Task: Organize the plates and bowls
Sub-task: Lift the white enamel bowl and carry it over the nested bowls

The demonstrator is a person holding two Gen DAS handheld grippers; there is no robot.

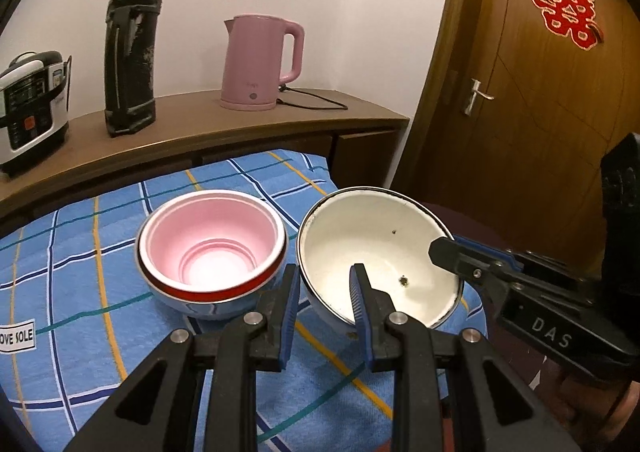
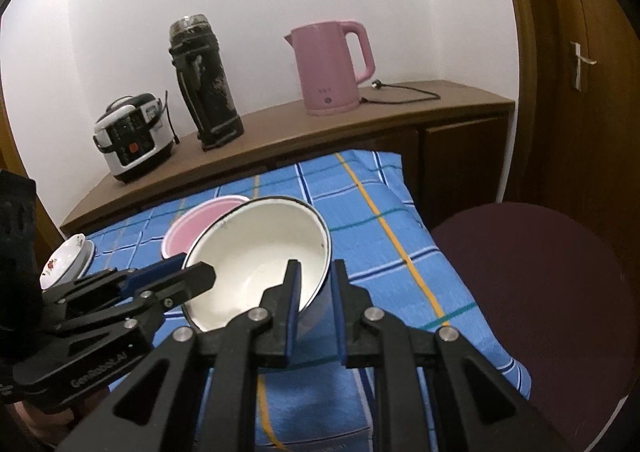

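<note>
A white enamel bowl (image 1: 372, 248) with a dark rim sits tilted on the blue checked cloth (image 1: 72, 252). My left gripper (image 1: 325, 280) straddles its left rim, jaws a little apart. My right gripper (image 2: 314, 276) straddles its right rim (image 2: 326, 252), one finger inside and one outside; it shows in the left wrist view (image 1: 452, 252). Whether either gripper presses the rim I cannot tell. A pink bowl (image 1: 212, 240) nested in a red-rimmed bowl stands just left of the white bowl. A small flowered dish (image 2: 64, 260) lies at the cloth's left edge.
A wooden sideboard (image 1: 240, 120) behind the cloth carries a pink kettle (image 1: 260, 64), a black thermos (image 1: 134, 52) and a rice cooker (image 1: 28, 108). A dark maroon stool (image 2: 536, 292) stands right of the cloth. A wooden door (image 1: 540, 92) is at the right.
</note>
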